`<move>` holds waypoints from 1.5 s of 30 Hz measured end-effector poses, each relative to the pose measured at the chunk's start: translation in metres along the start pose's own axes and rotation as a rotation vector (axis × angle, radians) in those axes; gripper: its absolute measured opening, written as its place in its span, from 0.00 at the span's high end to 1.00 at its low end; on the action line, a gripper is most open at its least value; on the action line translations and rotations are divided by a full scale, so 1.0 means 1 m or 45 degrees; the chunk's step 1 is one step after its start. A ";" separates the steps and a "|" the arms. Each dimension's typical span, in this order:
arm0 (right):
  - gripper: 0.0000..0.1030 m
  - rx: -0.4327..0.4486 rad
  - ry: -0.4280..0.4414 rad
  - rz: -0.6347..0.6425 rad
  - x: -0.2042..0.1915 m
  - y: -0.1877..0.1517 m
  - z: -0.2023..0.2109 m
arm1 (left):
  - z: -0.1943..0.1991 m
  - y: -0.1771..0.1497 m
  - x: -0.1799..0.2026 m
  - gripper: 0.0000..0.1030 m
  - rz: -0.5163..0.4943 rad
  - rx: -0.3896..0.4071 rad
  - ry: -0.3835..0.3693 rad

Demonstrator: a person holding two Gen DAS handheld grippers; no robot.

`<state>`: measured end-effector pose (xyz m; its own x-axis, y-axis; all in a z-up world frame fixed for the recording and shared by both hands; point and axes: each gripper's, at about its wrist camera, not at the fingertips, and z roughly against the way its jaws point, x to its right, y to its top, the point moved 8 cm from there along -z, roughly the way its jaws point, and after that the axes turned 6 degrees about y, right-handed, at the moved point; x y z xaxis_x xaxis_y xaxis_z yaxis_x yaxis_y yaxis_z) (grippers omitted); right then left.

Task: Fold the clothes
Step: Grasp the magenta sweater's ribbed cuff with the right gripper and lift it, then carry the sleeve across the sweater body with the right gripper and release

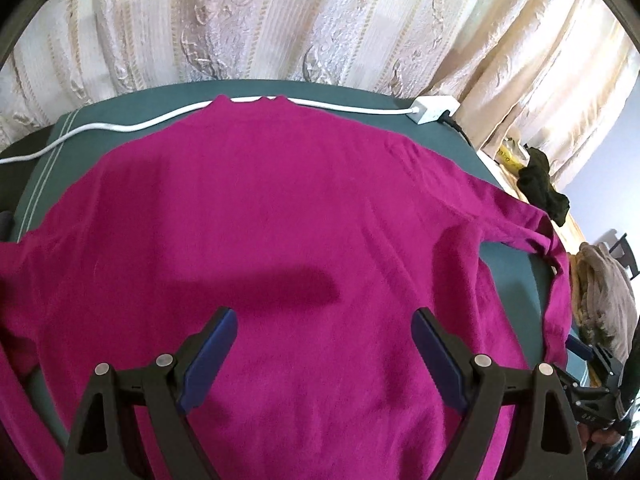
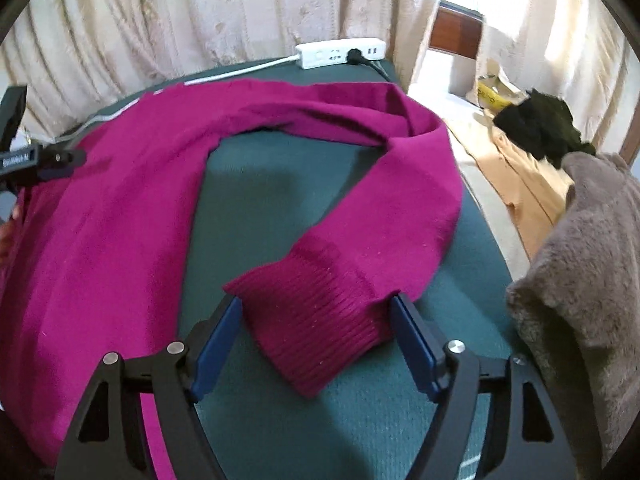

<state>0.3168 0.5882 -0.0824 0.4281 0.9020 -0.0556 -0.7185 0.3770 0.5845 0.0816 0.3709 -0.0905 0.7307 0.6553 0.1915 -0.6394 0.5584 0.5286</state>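
**Cuff between the right jaws, grip not yet made**

Magenta knitted sweater [image 1: 256, 216] lies spread flat on the dark green table cover [image 2: 280, 184], neck toward the cream patterned curtain [image 1: 248, 20]. Its right sleeve [image 2: 404, 184] runs out, bends back near the table edge, and ends in a ribbed cuff [image 2: 320, 320].

Right gripper [image 2: 316, 320]: jaws wide, cuff lying between the blue pads [image 2: 218, 340]. The pad on the right looks to be at the cuff's edge; cannot tell if it presses. No real hold seen.

Left gripper [image 1: 324, 332]: jaws wide open above the sweater body, holding nothing.

Risks, as judged:
- Cuff spans nearly the whole gap. Closing from here could bunch the rib or catch one edge only; the sleeve then slips out on the lift.
- Pads sit low to the cover; a pinch may take green cloth with the knit and drag it.
- The sleeve is already doubled over at the bend. Pulling it across may carry that twist into the fold.
- White power strip [image 2: 340, 54] and its white cable [image 1: 120, 124] lie along the collar; a tug on the body could snag them.
- Grey-brown fuzzy garment [image 2: 580, 264] sits just beside the right jaw and could be caught.
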 end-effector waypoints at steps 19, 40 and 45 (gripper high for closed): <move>0.91 0.356 -0.135 -0.251 0.078 0.084 0.091 | 0.022 -0.029 0.064 0.12 -0.216 0.004 -0.118; 0.91 0.639 -0.267 -0.636 0.198 0.206 0.161 | 0.021 -0.129 0.208 0.06 -0.648 -0.101 -0.474; 0.91 0.632 -0.176 -0.491 0.137 0.235 0.149 | 0.030 -0.123 0.200 0.06 -0.602 -0.077 -0.537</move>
<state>0.2883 0.7692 0.1678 0.6955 0.6731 -0.2513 -0.1737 0.4969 0.8502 0.3137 0.4182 -0.0917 0.9610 0.0812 0.2643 -0.2278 0.7741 0.5906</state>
